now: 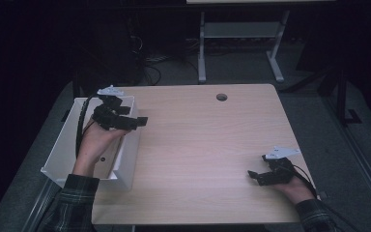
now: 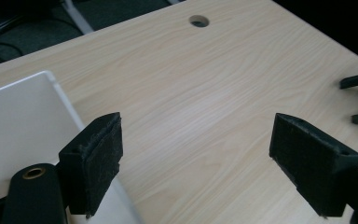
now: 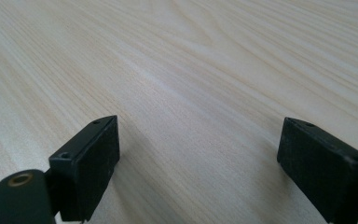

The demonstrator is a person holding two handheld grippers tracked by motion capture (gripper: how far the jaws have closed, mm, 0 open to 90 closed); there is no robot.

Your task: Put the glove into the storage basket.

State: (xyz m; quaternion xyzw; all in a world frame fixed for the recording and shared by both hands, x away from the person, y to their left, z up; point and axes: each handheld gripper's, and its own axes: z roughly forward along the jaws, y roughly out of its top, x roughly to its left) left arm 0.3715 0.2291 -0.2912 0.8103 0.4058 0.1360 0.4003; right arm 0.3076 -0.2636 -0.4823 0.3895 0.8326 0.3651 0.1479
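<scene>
Sleeves of plaid come in at the near edge of the high view, one hand behind each tool; I take the white bin (image 1: 125,166) as my landmark, standing at the left edge of the wooden table (image 1: 203,145); my left gripper (image 1: 134,121) hovers above the bin's far end, over its table-side wall, jaws spread wide with nothing between them, pointing out across the table; in the left gripper view I see the bin's white wall (image 2: 23,121) just beside the left pad and bare wood ahead; my right gripper (image 1: 256,176) lies well apart from the bin, low over the table's near right part, jaws likewise wide and holding nothing; what I can see of the bin's inside looks bare, though the arm hides part of it; a cable hole (image 1: 221,97) sits beyond the bin toward the far edge; I judge nothing is in hand, so any picking or placing is either finished or not yet begun.
</scene>
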